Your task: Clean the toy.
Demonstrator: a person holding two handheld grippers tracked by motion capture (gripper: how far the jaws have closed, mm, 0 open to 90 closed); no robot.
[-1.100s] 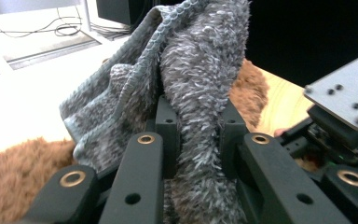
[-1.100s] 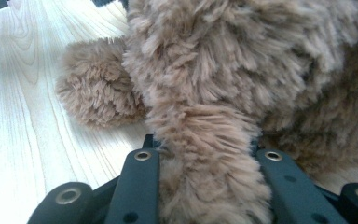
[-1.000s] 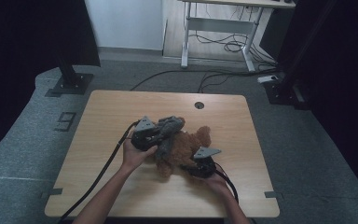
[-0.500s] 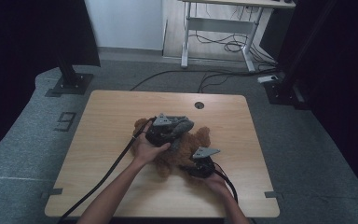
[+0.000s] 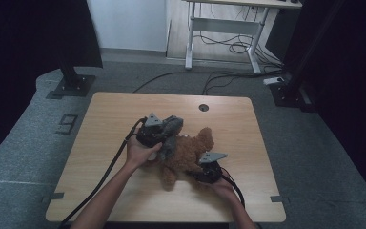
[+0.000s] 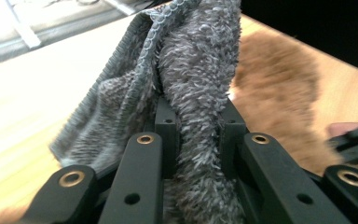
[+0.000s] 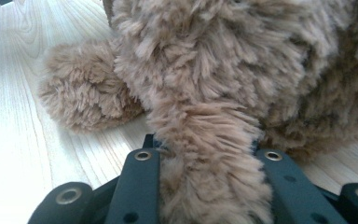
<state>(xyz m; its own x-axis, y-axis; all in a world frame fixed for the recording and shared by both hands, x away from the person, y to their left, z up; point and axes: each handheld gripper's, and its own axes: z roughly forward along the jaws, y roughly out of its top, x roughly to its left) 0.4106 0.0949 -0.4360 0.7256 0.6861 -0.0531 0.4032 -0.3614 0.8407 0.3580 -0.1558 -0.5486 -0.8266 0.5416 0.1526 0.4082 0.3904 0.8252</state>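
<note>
My left fingers point(image 6: 168, 122) are pinching shut on a fold of the grey fluffy cloth point(image 6: 186, 70), which is bunching up between them and draping over their tips; my right fingers point(image 7: 142, 140) are clamping shut on a limb of the brown plush bear point(image 7: 242, 70), the fur filling the gap between them. In the high view my left gripper point(image 5: 153, 132) is holding the grey fluffy cloth point(image 5: 170, 129) just above the bear's upper body, the cloth hanging down and touching the brown fur; my right gripper point(image 5: 208, 169) is lying low at the bear's near right side. The brown plush bear point(image 5: 187, 155) is lying on the tabletop point(image 5: 109, 109) around its middle, somewhat toward the near edge, with its head pointing toward the far right corner and one leg stretching toward the near edge. My left hand point(image 5: 140, 151) is wrapping around the gripper body from the near side; its black cable point(image 5: 106, 174) is trailing back toward the near left corner of the tabletop.
</note>
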